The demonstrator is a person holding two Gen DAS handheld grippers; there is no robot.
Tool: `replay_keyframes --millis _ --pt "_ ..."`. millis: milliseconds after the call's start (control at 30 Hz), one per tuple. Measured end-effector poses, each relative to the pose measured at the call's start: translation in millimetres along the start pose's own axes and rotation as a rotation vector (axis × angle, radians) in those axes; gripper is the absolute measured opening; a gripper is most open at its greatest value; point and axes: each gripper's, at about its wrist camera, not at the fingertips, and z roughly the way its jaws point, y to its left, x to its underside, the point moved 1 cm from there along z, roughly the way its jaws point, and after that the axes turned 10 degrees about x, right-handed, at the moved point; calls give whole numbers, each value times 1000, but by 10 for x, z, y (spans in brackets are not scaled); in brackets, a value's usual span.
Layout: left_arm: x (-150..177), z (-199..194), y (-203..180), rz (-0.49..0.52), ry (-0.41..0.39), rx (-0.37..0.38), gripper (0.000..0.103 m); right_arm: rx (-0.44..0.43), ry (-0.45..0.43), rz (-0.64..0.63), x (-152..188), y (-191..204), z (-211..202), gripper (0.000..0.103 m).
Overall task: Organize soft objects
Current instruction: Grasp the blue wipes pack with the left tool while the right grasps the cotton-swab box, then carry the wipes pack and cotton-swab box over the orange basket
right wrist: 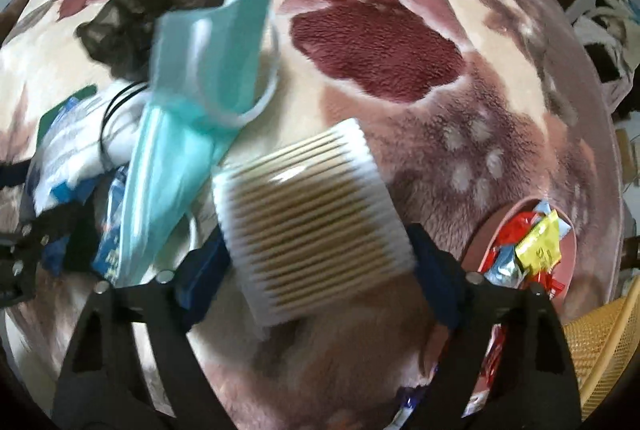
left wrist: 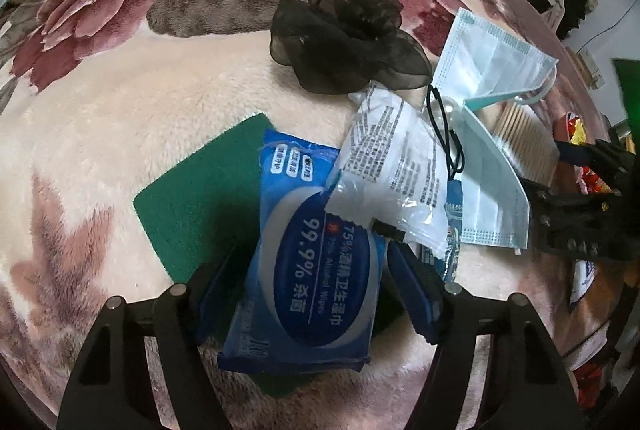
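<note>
While left tool [left wrist: 308,278] grips wipes pack [left wrist: 308,270] | right tool [right wrist: 316,270] straddles swab pack [right wrist: 308,222], contact unclear

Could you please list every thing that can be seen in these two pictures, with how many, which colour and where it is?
wipes pack: one, blue, between the left gripper's fingers
green cloth: one, under the wipes pack
white packet: one, overlapping the wipes pack
scrunchie: one, black, beyond the packet
hair tie: one, black, on the packet
face masks: two, light blue, overlapping
cotton swabs: one bundle, white tips, between the right gripper's fingers
candy dish: one, pink, right
blanket: one, floral
left gripper: black
right gripper: black
</note>
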Motion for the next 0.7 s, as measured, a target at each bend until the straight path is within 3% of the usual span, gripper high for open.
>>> replay_keyframes --millis 67,167,400,700 --pt "12 -9 3 -8 -9 -14 62 -22 1 4 109 31 -83 81" --pt "61 -77 45 -46 -20 -4 53 -33 2 -4 330 107 -218 81" --pt "311 -264 57 -63 -24 2 50 -99 21 22 836 368 -404 81" --pt "748 -535 66 -62 -17 16 50 -167 28 122 1127 558 -525 83"
